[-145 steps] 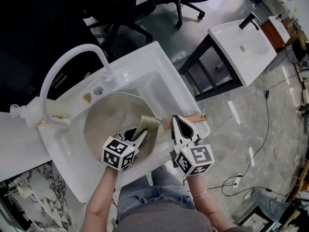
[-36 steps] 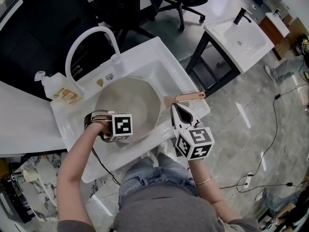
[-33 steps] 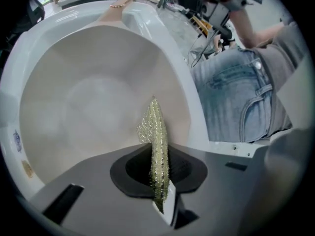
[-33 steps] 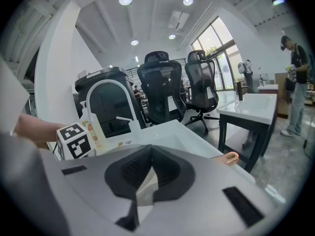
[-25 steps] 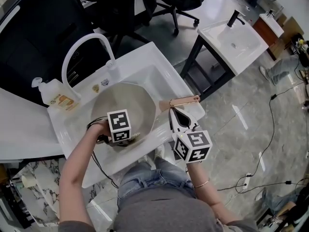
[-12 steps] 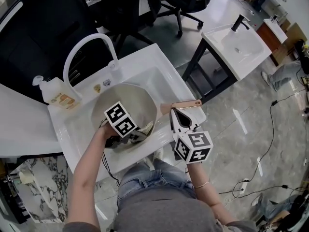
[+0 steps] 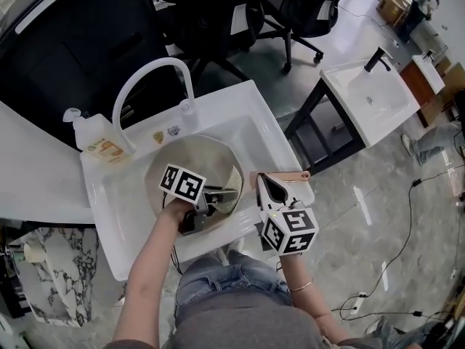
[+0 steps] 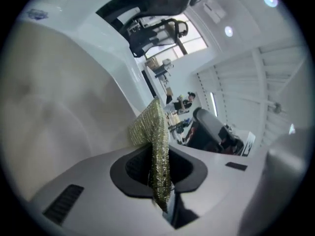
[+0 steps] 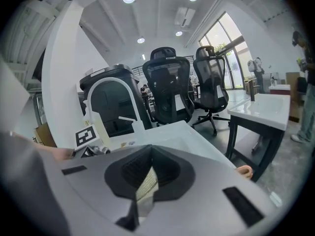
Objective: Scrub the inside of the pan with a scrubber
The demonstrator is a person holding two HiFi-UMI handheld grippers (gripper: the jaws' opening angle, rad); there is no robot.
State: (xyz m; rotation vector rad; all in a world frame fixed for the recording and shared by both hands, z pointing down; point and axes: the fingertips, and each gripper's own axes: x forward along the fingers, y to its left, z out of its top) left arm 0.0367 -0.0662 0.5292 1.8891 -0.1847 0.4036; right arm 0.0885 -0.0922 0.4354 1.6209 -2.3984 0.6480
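Note:
A beige pan [image 7: 195, 160] sits in the white sink [image 7: 243, 115]; its inner wall fills the left of the left gripper view [image 8: 49, 107]. My left gripper [image 7: 231, 193] lies over the pan's near side with its jaws pointing right, shut on a gold-green scrubber [image 8: 153, 136] that sticks out past the tips [image 8: 153, 154]. The scrubber is close to the pan wall; I cannot tell whether it touches. My right gripper [image 7: 263, 177] is at the sink's right rim, shut on the pan's copper-tipped handle [image 7: 292, 174]. A pale strip of handle shows between its jaws [image 9: 147, 173].
A white arched faucet [image 7: 149, 84] stands behind the pan, with a soap bottle [image 7: 98, 142] at the sink's back left corner. A second sink on a black frame [image 7: 370, 93] stands to the right. Black office chairs [image 7: 218, 17] are beyond the sink.
My left gripper has swept from the pan's left side across its near side, and its jaws now point right with the scrubber. The right gripper has stayed on the handle. The head view has shifted.

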